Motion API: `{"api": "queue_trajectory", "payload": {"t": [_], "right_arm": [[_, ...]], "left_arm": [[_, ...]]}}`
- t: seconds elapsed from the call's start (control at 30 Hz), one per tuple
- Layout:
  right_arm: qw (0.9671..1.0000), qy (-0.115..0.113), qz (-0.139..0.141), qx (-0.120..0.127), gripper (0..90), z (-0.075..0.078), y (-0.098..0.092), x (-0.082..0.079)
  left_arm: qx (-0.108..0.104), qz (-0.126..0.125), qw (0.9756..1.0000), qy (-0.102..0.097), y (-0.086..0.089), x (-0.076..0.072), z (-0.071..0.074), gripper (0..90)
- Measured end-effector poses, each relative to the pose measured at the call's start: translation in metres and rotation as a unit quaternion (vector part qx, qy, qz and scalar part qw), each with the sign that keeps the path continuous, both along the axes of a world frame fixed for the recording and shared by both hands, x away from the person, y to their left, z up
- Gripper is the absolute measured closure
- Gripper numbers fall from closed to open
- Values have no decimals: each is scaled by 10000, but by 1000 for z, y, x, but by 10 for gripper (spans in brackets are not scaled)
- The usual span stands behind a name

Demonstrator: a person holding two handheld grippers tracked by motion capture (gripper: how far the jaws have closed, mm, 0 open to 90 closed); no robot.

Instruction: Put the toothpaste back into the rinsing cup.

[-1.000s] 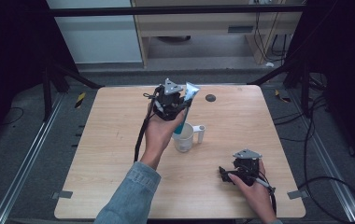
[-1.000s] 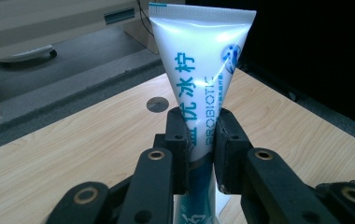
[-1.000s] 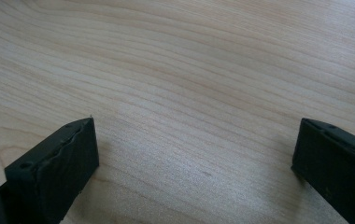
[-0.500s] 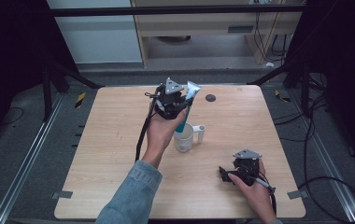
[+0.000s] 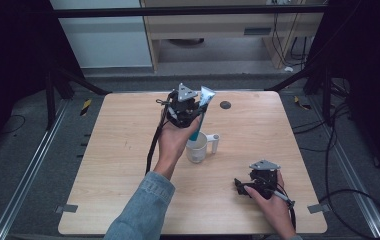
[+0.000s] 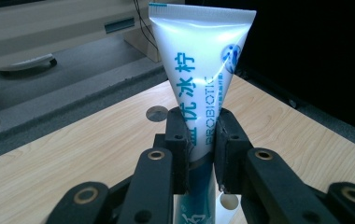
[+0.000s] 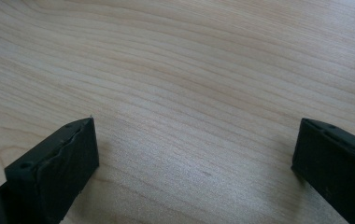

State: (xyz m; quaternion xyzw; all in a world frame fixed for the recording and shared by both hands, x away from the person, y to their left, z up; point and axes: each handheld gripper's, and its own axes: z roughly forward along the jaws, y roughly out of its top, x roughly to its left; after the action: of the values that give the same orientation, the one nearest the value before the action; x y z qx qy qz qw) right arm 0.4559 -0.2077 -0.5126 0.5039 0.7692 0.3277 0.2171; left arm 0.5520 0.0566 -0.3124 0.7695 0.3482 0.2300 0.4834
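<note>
Left gripper (image 5: 194, 111) was raised above the middle of the wooden table (image 5: 118, 165), its jaws pinching a white-and-teal toothpaste tube (image 5: 201, 112) around the lower body, crimped end up. In the left gripper view the tube (image 6: 199, 88) stood nearly upright between the pads, cap end dropping below the jaws toward a white cup (image 5: 197, 148) directly beneath. Judged stage: tube picked up and carried over the cup, but seemingly not yet released; lowering it in and letting go looked to be what remained. Just right of the cup, its handle (image 5: 215, 143) stuck out. Farther right, near the table's front edge, the right gripper (image 5: 243, 184) rested low on the wood; the right gripper view showed its jaws spread wide over bare table (image 7: 189, 93), holding nothing. Hard to make out: whether the cap end had entered the cup or touched its rim, since hand and gripper covered that spot; the cup's contents were also unclear.
</note>
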Motion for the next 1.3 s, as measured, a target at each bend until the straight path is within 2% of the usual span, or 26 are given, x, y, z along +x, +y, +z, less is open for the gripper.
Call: {"api": "queue_trajectory", "payload": {"t": [0.37,0.57,0.73,1.3], "right_arm": [[10000,-3,3,0,6,0,0,0],[10000,0,1,9,6,0,0,0],[10000,-8,5,-7,6,0,0,0],[10000,-18,5,-19,6,0,0,0]], "left_arm": [[-28,-108,9997,-210,-4,2,-5,775],[87,-122,9994,-319,-9,-1,-7,775],[4,-110,9992,-376,-8,0,-12,775],[-24,-153,9990,-410,-10,-1,-19,775]]}}
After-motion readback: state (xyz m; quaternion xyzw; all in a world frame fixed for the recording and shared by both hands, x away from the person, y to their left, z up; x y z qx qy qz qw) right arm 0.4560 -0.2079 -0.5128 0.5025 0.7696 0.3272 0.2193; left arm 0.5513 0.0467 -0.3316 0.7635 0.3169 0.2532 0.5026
